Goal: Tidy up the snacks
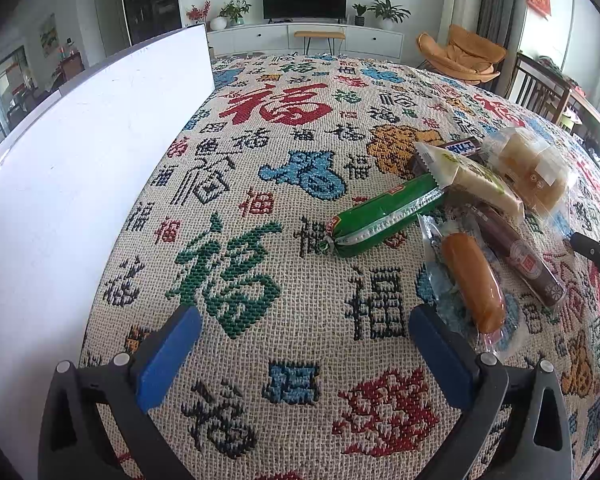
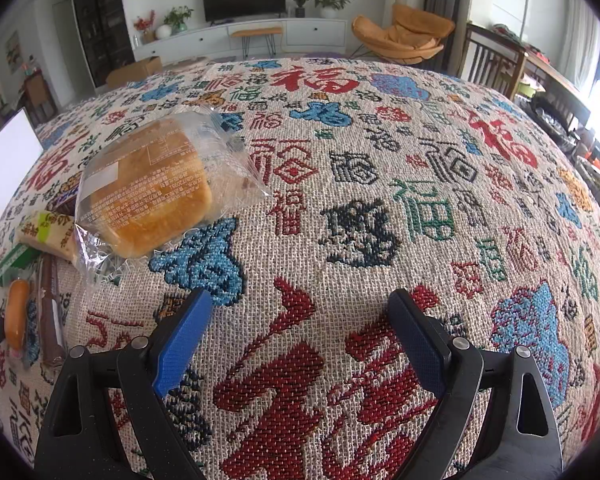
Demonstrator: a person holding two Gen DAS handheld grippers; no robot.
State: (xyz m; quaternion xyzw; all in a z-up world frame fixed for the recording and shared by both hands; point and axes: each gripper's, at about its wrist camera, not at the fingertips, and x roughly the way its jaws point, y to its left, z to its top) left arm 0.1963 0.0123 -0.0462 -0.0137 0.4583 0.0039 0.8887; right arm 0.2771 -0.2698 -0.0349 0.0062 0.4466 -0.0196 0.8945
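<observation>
The left gripper (image 1: 304, 356) is hovering over the table (image 1: 260, 152) with its jaws spread wide and empty. The nearest snack, an orange roll (image 1: 473, 282), is lying just ahead and right of the right jaw, long axis running near-to-far. The green sausage (image 1: 384, 216) is lying farther off, angled across. The right gripper (image 2: 300, 336), also wide apart and empty, is sitting farther away, with the bread pack (image 2: 148, 188) ahead-left.
</observation>
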